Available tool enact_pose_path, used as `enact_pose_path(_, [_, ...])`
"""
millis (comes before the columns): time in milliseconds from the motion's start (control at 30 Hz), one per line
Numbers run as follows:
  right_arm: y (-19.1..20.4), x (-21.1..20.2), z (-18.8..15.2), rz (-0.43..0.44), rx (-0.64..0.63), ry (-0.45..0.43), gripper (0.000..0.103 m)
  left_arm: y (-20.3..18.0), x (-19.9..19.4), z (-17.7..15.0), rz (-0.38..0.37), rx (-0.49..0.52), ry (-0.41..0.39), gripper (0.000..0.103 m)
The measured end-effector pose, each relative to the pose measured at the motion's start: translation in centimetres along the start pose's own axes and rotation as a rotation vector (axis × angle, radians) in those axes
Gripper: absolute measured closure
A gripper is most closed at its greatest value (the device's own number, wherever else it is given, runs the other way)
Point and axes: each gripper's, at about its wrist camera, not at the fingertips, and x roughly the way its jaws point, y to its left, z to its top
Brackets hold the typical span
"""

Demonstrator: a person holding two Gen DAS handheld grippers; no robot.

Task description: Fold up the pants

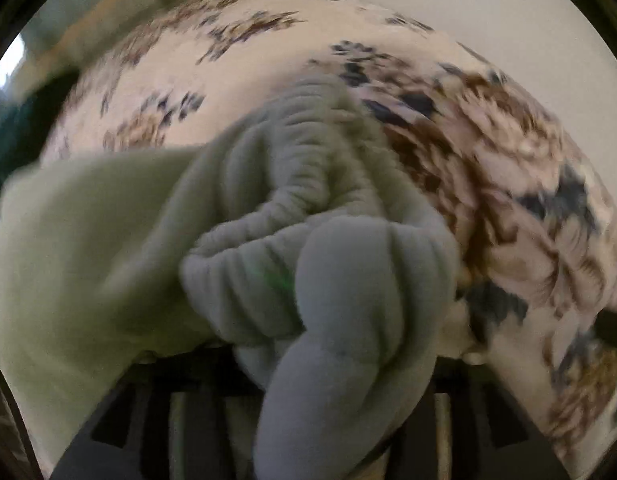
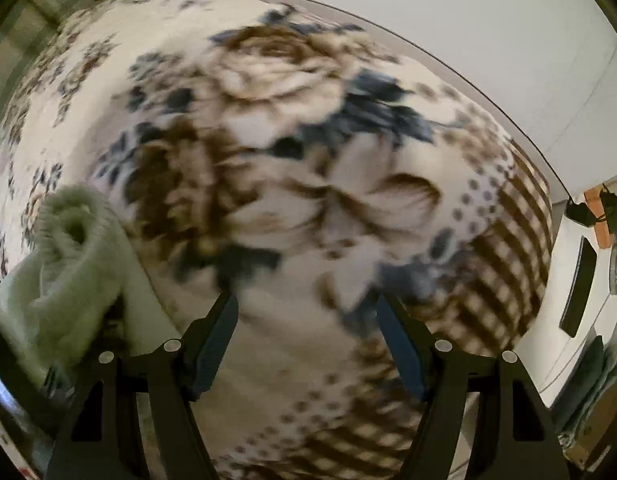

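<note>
The pale green fleece pants (image 1: 292,216) fill the left wrist view, bunched with the ribbed waistband up front. My left gripper (image 1: 328,364) is shut on a fold of the pants, and the cloth hides its fingertips. In the right wrist view the pants (image 2: 64,256) lie crumpled at the left edge on the floral blanket (image 2: 292,168). My right gripper (image 2: 308,320) is open and empty, to the right of the pants above the blanket. Both views are blurred by motion.
The floral blanket (image 1: 488,184) covers the bed. A white wall (image 2: 468,32) runs behind it. White furniture (image 2: 580,292) with cables stands at the right edge of the right wrist view.
</note>
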Motion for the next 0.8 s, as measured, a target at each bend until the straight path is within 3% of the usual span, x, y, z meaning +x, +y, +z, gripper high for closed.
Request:
enact_pose_path(67, [-1.6,-0.3,1.0,0.021,0.009,0.006,0.028,-1.0,-2.2,0.4,-0.01,0.032,0.004,0.023])
enact_pose_path(167, [-3.1,-1.2,2.0,0.105,-0.005,-0.017,0.017,-1.0,-6.0,1.5,-0.099,0.012,-0.037,0.007])
enact_pose_path(300, [-3.7,-3.0,2.9,0.146,-0.014,-0.027,0.016,0.2,-10.3,1.9,-0.175,-0.025,-0.064,0.006])
enact_pose_path(400, [-3.5,-4.3,3.8,0.219,-0.003,-0.013,0.016,4.5,-12.5,1.1,-0.158,-0.112,-0.077,0.006])
enact_pose_path(467, [-2.1,-4.5,4.0,0.293,-0.029,0.032,0.016,9.4,-13.2,0.5,-0.114,-0.223,-0.076,0.006])
enact_pose_path(600, [3.9,-2.9,3.5,0.432,-0.159,0.141,0.016,18.2,-10.4,0.1,0.029,-0.389,-0.028,0.006])
enact_pose_path(700, [9.2,0.1,1.6,0.475,-0.267,0.261,0.017,21.8,-5.4,-0.5,0.034,-0.435,0.085,0.006])
enact_pose_path(733, [9.9,0.9,1.0,0.497,-0.264,0.288,0.021,22.4,-3.7,-0.8,0.012,-0.442,0.127,0.006])
enact_pose_path(767, [10.2,1.9,0.2,0.527,-0.24,0.309,0.049,22.9,-2.4,-1.3,0.001,-0.45,0.154,0.006])
enact_pose_path(800, [10.2,2.4,-0.3,0.512,-0.22,0.307,0.059,23.1,-1.3,-1.6,-0.015,-0.452,0.174,0.006])
